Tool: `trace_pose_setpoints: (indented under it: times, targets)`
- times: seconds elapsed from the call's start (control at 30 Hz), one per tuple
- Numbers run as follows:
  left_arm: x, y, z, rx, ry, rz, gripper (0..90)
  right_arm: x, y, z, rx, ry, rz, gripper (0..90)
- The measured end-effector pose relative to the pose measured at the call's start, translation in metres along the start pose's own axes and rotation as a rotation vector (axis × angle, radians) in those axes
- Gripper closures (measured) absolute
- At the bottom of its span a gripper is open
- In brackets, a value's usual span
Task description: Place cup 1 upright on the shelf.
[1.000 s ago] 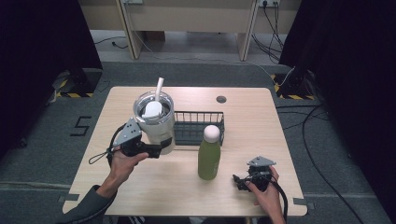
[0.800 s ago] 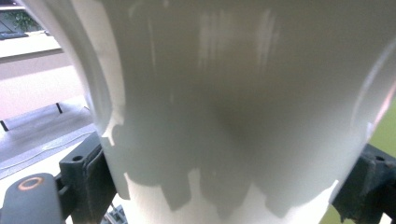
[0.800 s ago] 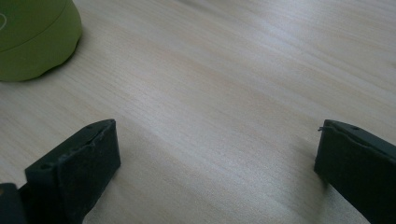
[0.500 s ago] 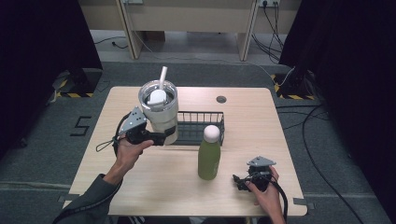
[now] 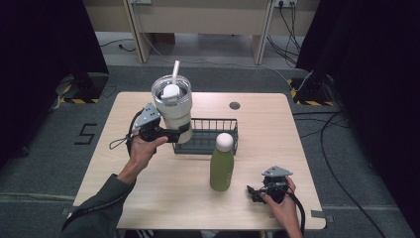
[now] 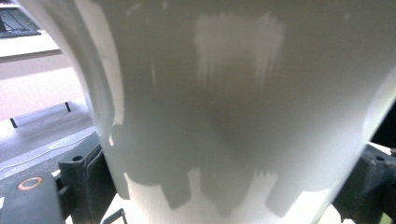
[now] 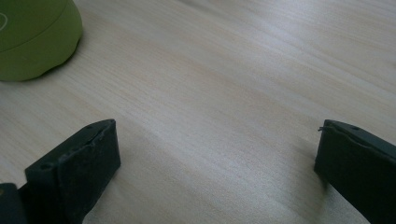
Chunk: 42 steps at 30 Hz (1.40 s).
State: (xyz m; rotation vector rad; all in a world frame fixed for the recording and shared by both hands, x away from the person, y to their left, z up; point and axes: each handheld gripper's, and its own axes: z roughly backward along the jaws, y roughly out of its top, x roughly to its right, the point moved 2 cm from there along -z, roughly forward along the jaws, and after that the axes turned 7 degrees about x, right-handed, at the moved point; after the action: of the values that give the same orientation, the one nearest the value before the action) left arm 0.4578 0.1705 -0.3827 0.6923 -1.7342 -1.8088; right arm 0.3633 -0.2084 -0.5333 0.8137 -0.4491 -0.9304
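A white tumbler (image 5: 173, 106) with a clear lid and a white straw hangs in the air over the left end of the black wire basket (image 5: 208, 136). My left gripper (image 5: 179, 133) is shut on its lower body; in the left gripper view the white tumbler wall (image 6: 243, 107) spans the frame between the two jaws. A green bottle (image 5: 221, 163) with a white cap stands upright in front of the basket. My right gripper (image 5: 253, 193) rests low on the table to the right of the bottle, open, with bare wood between its jaws and the bottle base (image 7: 35, 39) at upper left.
The light wooden table (image 5: 148, 198) has a small round grommet (image 5: 235, 105) near its back edge. Cables lie on the grey floor to the right. A wooden bench stands beyond the table.
The left gripper has lifted the tumbler up off the table and carried it right, toward the basket. The right gripper and the green bottle have stayed where they were.
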Motion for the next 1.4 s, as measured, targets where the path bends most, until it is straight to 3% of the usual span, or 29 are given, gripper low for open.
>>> trace_pose_setpoints:
  times: [0.43, 1.4]
  targets:
    - [-0.005, -0.005, -0.025, 0.010, 0.008, 0.003, 10.9, 0.000, 0.000, 0.000, 0.001, 0.002, 0.005, 0.4]
    - [-0.017, -0.029, -0.054, -0.010, 0.047, 0.019, 10.8, 0.000, 0.000, 0.000, -0.001, 0.003, 0.008, 0.4]
